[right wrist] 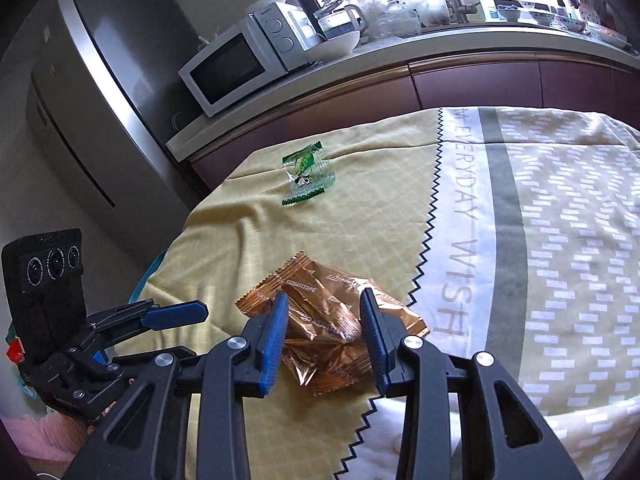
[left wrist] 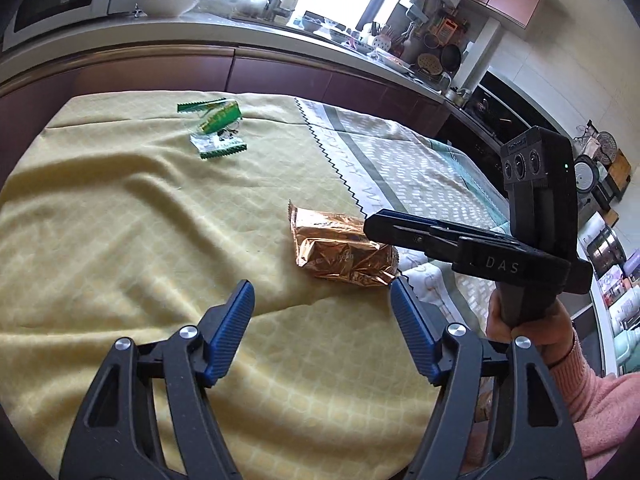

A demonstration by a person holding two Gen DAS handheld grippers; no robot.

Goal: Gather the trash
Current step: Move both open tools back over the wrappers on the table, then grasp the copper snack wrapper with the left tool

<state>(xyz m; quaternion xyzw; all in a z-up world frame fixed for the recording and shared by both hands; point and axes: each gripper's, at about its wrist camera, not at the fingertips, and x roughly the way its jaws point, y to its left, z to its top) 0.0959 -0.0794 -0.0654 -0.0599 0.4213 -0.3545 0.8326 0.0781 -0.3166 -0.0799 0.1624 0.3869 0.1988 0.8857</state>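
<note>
A crumpled copper foil wrapper (left wrist: 340,250) lies on the yellow tablecloth (left wrist: 120,220) near its zigzag seam. My right gripper (right wrist: 324,336) hangs over the copper wrapper (right wrist: 324,320). Its blue pads stand apart on either side of the wrapper's middle and do not press it. In the left wrist view the right gripper (left wrist: 376,226) comes in from the right, its tips at the wrapper's far right edge. My left gripper (left wrist: 322,316) is open and empty just short of the wrapper. Green and clear candy wrappers (left wrist: 216,130) lie toward the far left of the cloth, also the green wrappers (right wrist: 306,178).
A hand in a pink sleeve (left wrist: 532,328) holds the right gripper. The left gripper (right wrist: 172,316) sits at the table's left edge. Behind the table runs a kitchen counter (right wrist: 360,68) with a microwave (right wrist: 228,68) and a white bowl (left wrist: 168,4); a grey fridge (right wrist: 100,80) stands left.
</note>
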